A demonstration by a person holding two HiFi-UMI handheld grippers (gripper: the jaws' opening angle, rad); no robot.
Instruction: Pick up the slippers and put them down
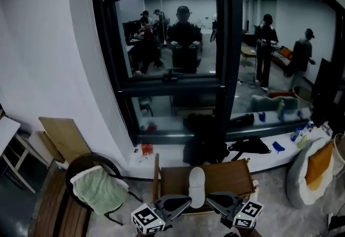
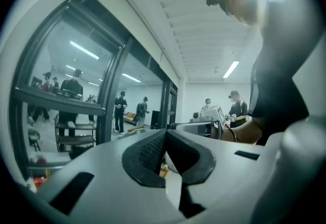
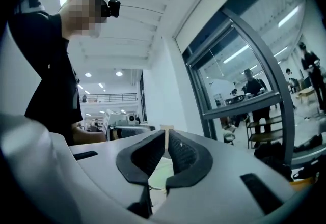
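A white slipper lies lengthwise on a brown wooden table below the window. In the head view both grippers sit at the bottom edge and point inward at each other. The left gripper is just left of the slipper's near end and the right gripper just right of it. In the left gripper view my left gripper has its black pads meeting at the tips with nothing clamped. In the right gripper view the right gripper is likewise shut and empty. I see one slipper only.
A round chair with a green towel stands left of the table, and wooden boards lean on the wall. A black bag sits on the window sill. A pale beanbag is at the right. People stand behind the glass.
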